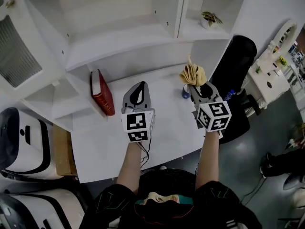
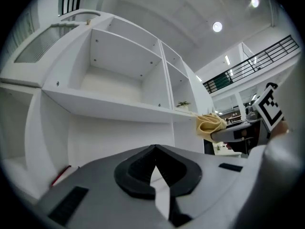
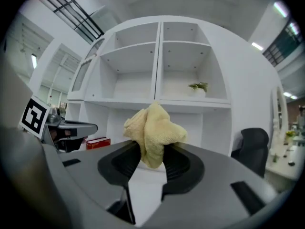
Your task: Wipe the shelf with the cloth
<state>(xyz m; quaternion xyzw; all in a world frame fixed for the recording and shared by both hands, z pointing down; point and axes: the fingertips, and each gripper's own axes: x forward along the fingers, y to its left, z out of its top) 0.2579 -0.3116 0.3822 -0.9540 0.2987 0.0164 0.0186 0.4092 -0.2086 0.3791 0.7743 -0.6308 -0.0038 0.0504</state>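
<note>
In the head view there are two grippers, one cloth, one book and one small plant. The left gripper [image 1: 138, 95] hangs over the white tabletop [image 1: 102, 144], just beside the red book [image 1: 102, 94], which stands on edge. The right gripper [image 1: 195, 87] carries the yellow cloth [image 1: 192, 73], bunched at its tip and held in the air in front of the white shelf unit [image 1: 119, 42], below the board with the plant [image 1: 209, 18]. A black chair [image 1: 238, 61] stands to the right.

In the left gripper view the fingers [image 2: 138, 168] meet at their tips with nothing between them. The shelf unit's open compartments fill the background, and the cloth [image 2: 209, 125] shows at the right, sticking out of the other gripper.

In the right gripper view the two fingers [image 3: 178, 163] are clamped on the cloth [image 3: 155, 128]. Its lower fold is pinched between them, and the rest bulges up and forward past the tips, clear of the shelf boards behind. The book [image 3: 96, 142] lies at the left and the plant [image 3: 199, 86] above right.
</note>
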